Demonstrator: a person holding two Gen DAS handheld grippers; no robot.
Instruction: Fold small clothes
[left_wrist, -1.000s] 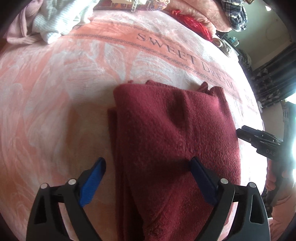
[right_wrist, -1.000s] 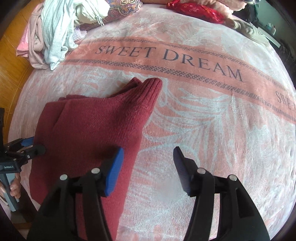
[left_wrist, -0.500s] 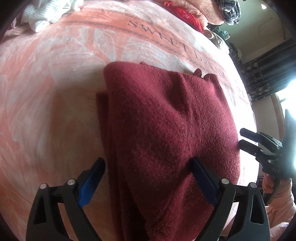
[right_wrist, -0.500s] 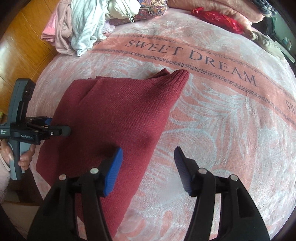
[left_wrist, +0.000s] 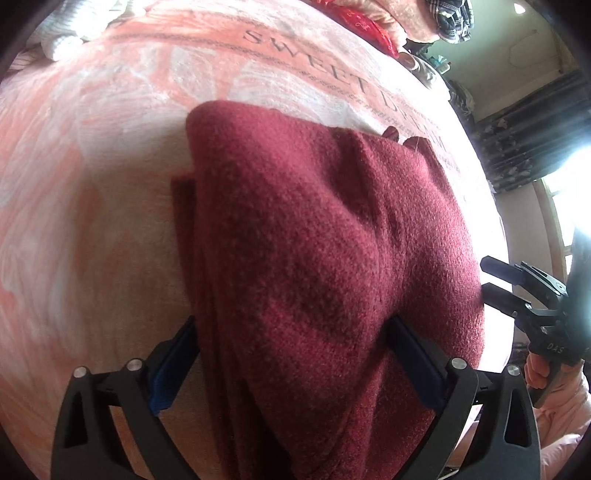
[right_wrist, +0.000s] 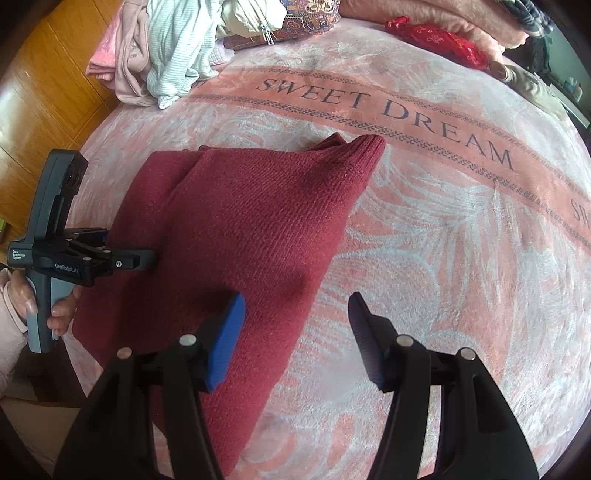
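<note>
- maroon knitted sweater lies folded on the pink blanket printed "sweet dream", its ribbed cuff pointing toward the lettering
- your left gripper straddles the near end of the sweater; its jaws are opening, with a thick bunch of fabric between the blue pads; whether the pads press on the cloth cannot be told
- your right gripper hangs over the right edge of the sweater; its jaws are opening, the left pad above the knit, the right pad above bare blanket, nothing clamped
- your left hand grasps the handle of the left gripper at the sweater's left edge
- heap of pale clothes sits at the far left corner of the blanket, well apart from the sweater
- red pouch lies at the far edge, beyond the lettering
</note>
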